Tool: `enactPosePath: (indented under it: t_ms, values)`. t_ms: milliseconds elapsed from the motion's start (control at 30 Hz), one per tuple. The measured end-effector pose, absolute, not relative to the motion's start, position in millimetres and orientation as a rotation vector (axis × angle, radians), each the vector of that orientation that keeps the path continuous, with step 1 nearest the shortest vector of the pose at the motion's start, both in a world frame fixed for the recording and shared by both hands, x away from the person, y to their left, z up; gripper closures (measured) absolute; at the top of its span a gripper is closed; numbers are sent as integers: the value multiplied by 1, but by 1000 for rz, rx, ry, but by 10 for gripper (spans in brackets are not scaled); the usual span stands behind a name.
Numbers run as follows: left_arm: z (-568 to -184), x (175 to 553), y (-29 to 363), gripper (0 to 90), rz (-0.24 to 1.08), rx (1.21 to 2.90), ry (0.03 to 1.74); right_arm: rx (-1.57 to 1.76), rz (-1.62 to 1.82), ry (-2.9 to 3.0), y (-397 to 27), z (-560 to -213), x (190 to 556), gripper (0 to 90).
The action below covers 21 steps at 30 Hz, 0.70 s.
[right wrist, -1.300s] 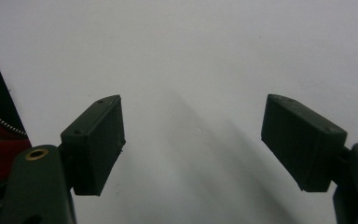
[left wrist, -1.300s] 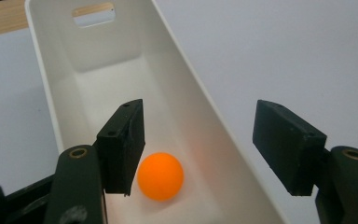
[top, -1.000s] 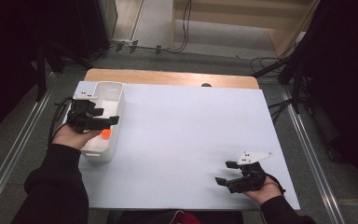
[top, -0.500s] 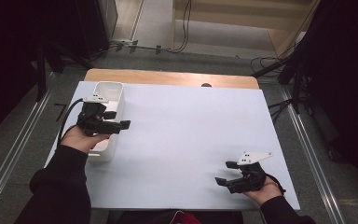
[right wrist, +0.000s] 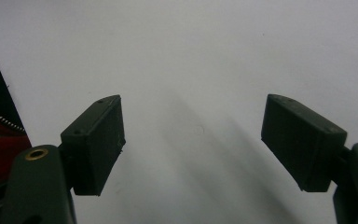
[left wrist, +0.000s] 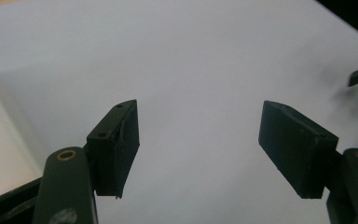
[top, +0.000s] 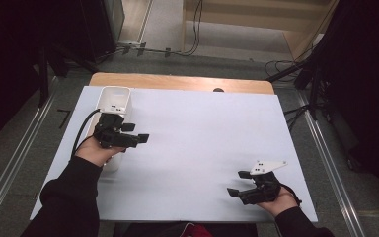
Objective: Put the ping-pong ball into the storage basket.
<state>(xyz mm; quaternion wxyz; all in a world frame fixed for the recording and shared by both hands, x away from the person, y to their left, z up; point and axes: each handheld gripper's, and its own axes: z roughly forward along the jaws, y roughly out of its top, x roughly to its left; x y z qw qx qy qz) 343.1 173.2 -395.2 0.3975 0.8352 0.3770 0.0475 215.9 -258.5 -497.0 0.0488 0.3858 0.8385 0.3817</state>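
I see the white sheet (top: 197,148) covering the table (top: 177,82) | my left gripper (top: 139,139) over the sheet's left side, partly above a white tray (top: 114,98), jaws empty | my right gripper (top: 238,183) near the front right corner, grey plate on top, jaws apart
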Motion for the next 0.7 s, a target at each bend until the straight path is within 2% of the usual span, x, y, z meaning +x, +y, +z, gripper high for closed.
enactPosePath:
  t_ms: [700]
  values:
    - [-406,328,146,235,111,2147,841,1197,1174,2536,-261,-497,217,201]
